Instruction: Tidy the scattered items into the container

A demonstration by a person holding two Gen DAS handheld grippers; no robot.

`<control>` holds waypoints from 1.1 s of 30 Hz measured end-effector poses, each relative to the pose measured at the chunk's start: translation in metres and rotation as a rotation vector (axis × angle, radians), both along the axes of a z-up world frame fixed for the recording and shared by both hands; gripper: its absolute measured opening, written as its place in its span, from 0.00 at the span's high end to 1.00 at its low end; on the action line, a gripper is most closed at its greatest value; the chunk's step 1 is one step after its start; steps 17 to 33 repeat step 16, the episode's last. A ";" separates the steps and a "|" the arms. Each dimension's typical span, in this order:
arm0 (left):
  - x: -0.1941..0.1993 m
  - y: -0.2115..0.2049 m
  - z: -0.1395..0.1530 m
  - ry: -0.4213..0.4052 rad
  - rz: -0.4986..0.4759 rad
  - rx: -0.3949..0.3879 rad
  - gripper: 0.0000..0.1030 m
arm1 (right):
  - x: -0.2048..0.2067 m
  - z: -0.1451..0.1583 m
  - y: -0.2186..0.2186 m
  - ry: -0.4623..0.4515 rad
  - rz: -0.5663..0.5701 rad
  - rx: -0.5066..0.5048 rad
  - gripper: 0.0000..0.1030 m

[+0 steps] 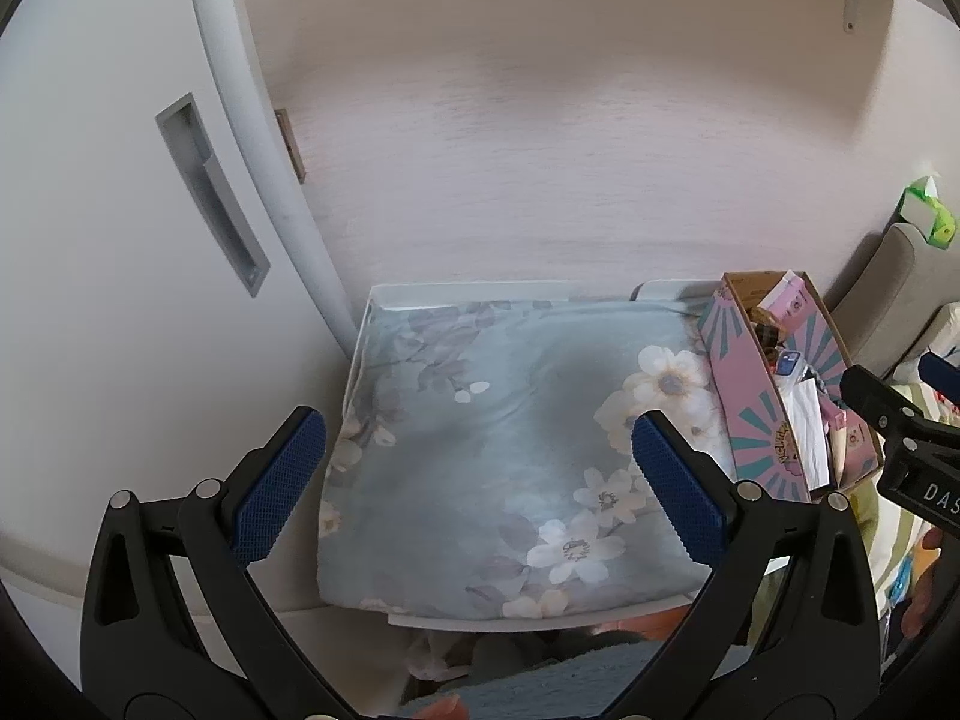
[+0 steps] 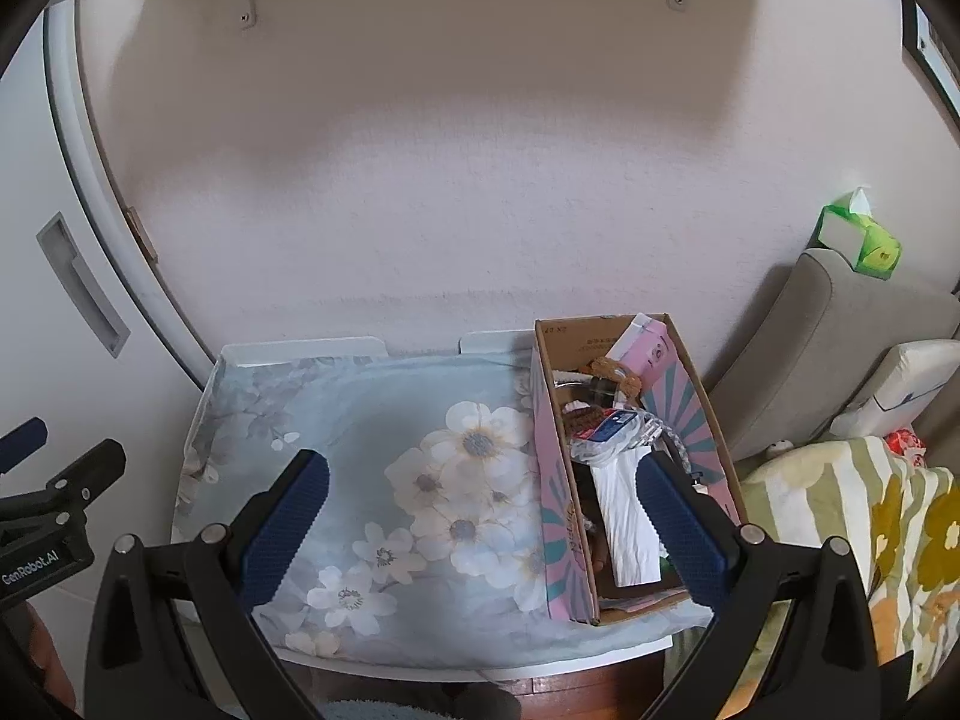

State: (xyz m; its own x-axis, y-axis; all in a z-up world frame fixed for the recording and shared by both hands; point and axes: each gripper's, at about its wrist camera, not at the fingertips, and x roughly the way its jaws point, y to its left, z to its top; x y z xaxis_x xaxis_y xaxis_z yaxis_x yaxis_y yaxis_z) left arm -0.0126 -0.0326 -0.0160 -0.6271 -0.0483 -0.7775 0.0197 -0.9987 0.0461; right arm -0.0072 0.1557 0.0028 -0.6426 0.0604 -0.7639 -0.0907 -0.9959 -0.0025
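Pale blue cloth (image 1: 516, 450) printed with white flowers covers the small white table (image 1: 480, 621) in the left wrist view, and nothing lies loose on it. The left gripper (image 1: 480, 486) hangs above the cloth with its jaws spread wide and nothing between them. At the table's right edge stands the pink box (image 1: 762, 420), filled with paper and small packets. Beyond it the right gripper (image 1: 900, 426) pokes in from the right. A white door (image 1: 120, 240) with a recessed handle stands close on the left, a bare wall behind.

From the right wrist view, the right gripper (image 2: 486, 528) is also released and holds nothing; its right finger (image 2: 678, 528) hangs over the open box (image 2: 555, 498), where white paper (image 2: 621, 516) and a clear wrapper lie on top. The left gripper (image 2: 54, 492) shows at the left edge. A grey cushion (image 2: 828, 348) topped by a green tissue pack (image 2: 864, 240), and a striped blanket (image 2: 840, 510), crowd the box's right side.
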 end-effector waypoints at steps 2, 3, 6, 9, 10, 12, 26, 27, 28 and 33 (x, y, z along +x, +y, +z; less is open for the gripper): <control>0.000 0.001 0.000 0.000 -0.002 0.001 0.01 | 0.001 0.000 0.000 -0.001 0.002 -0.001 0.01; 0.000 0.001 -0.001 0.001 -0.002 -0.001 0.01 | 0.001 0.001 0.000 -0.001 0.003 -0.001 0.01; 0.001 0.001 0.000 0.001 0.000 0.006 0.01 | 0.002 0.001 -0.001 0.002 0.001 0.007 0.01; 0.000 0.001 -0.001 0.007 -0.003 0.007 0.01 | 0.004 0.002 0.000 0.007 -0.001 0.019 0.01; 0.000 0.001 -0.001 0.008 -0.004 0.005 0.01 | 0.004 0.002 0.000 0.008 -0.003 0.018 0.01; 0.000 0.002 0.000 0.019 -0.005 -0.003 0.01 | 0.004 0.002 0.002 0.007 -0.002 0.017 0.01; 0.002 0.006 0.001 0.045 -0.008 -0.045 0.01 | 0.004 0.001 0.002 0.003 0.002 0.018 0.01; 0.002 0.006 0.001 0.045 -0.008 -0.045 0.01 | 0.004 0.001 0.002 0.003 0.002 0.018 0.01; 0.002 0.006 0.001 0.045 -0.008 -0.045 0.01 | 0.004 0.001 0.002 0.003 0.002 0.018 0.01; 0.002 0.006 0.001 0.045 -0.008 -0.045 0.01 | 0.004 0.001 0.002 0.003 0.002 0.018 0.01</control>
